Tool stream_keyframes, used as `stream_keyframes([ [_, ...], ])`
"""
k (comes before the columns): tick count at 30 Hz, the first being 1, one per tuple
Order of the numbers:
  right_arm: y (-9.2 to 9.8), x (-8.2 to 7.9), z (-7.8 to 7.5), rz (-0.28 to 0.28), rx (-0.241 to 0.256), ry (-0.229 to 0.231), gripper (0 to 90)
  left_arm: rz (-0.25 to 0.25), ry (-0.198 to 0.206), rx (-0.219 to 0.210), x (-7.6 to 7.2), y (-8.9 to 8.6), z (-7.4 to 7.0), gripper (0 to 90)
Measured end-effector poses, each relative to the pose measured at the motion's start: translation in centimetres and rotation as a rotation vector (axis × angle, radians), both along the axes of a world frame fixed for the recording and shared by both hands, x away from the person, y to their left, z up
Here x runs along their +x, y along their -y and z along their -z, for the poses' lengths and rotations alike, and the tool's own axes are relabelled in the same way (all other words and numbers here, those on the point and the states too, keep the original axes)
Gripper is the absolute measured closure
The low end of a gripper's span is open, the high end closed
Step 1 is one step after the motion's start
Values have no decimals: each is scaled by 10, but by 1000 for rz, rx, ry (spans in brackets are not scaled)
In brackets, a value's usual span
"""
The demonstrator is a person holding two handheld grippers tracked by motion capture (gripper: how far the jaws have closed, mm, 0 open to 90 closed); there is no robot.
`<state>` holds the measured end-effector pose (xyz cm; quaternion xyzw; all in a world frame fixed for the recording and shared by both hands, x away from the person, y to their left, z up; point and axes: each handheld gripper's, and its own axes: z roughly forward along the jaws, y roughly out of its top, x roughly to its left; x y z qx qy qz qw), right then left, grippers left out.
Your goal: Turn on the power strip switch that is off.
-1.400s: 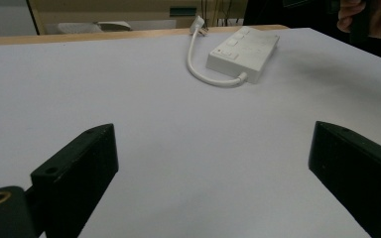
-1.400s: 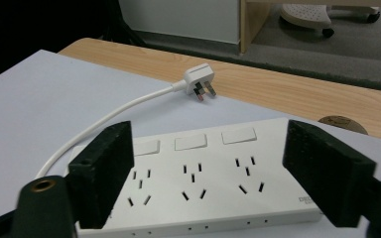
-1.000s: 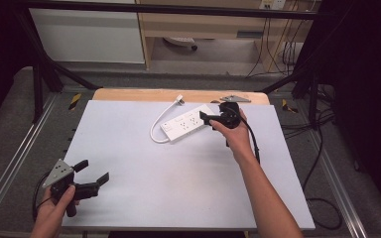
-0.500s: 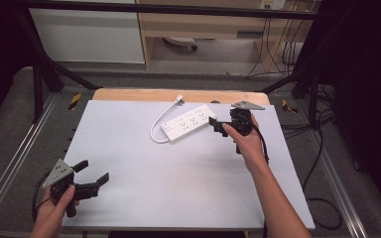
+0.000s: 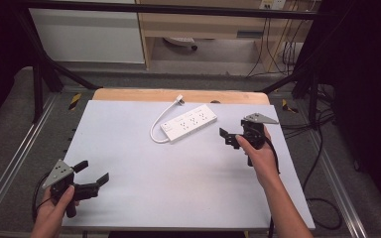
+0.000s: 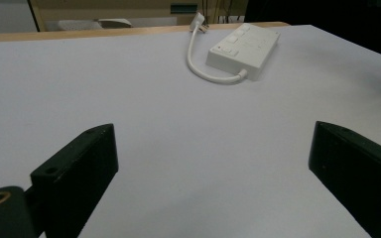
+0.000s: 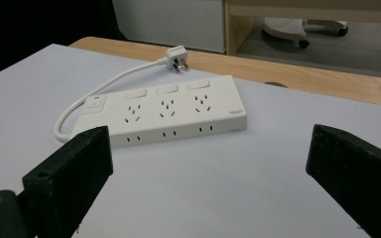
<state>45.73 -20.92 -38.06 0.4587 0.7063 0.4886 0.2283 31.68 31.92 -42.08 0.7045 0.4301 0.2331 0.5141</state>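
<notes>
Table (image 5: 178,193): a pale sheet is covering the wooden top, whose bare far edge is showing behind it.
Power strip (image 5: 190,123): a white three-outlet bar is lying flat and slantwise at the far middle of the table, sockets up, untouched by either tool.
Cord (image 5: 155,130): a short white lead is looping off the strip's switch end and curving back to the plug (image 5: 179,99) near the wooden edge.
Right gripper (image 5: 230,137): hovering just beside the strip's far-from-switch end, jaws standing wide apart and holding nothing; in the right gripper view the strip (image 7: 166,116) is sitting squarely between them.
Left gripper (image 5: 92,178): resting at the near left corner, well apart from the strip, jaws also spread and empty.
Handling: the strip is looking rigid, light and smooth-sided, likely to slide on the sheet; the cord is soft and will trail.
Hold: pinching across the narrow width near the plain end is appearing safest, keeping clear of switches and cord.
</notes>
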Motion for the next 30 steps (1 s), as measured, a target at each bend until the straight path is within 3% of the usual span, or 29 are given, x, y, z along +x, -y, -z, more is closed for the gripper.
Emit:
stream_keyframes([
  [14,26,-48,15,-8,5,26,42,-2,0,2,-1,0,0,52],
  [30,49,-88,31,15,-2,30,40,0,2,1,-2,1,-1,52],
])
